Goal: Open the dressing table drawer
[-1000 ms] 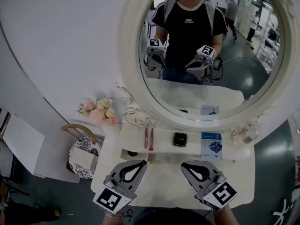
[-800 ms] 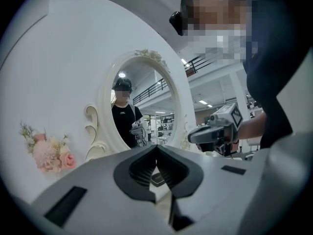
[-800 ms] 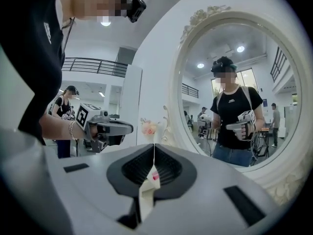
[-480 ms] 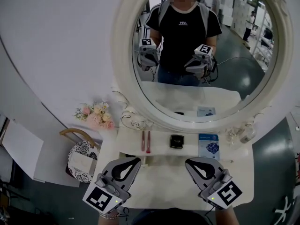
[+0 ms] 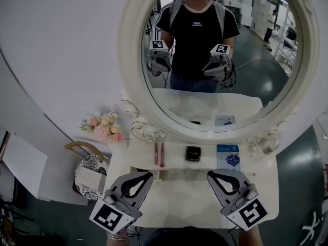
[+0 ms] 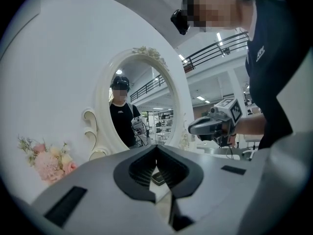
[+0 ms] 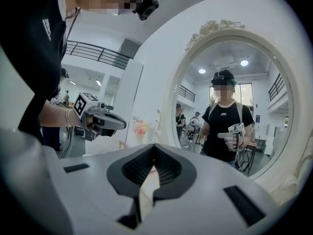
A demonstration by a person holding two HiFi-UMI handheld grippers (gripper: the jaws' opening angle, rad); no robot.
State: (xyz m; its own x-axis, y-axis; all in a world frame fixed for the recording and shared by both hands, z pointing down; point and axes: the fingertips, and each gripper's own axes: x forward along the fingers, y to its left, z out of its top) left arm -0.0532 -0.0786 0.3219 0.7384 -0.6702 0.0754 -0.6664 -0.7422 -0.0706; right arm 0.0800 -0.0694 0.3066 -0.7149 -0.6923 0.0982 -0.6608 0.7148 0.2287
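Right claw (image 5: 211,174) drifted rightward; left claw (image 5: 149,175) steady. Both shut tight, empty, above white desk (image 5: 179,196). Oval mirror (image 5: 205,106) far; pink flowers (image 5: 102,128) left.

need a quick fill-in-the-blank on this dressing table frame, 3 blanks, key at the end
1. The left gripper and right gripper both have their jaws ____, with nothing between them.
2. On the shelf, the black square case lies between two red sticks and a booklet coloured ____.
3. In the head view, the pink flowers sit to the ____ of the oval mirror.

Missing words: shut; blue; left.
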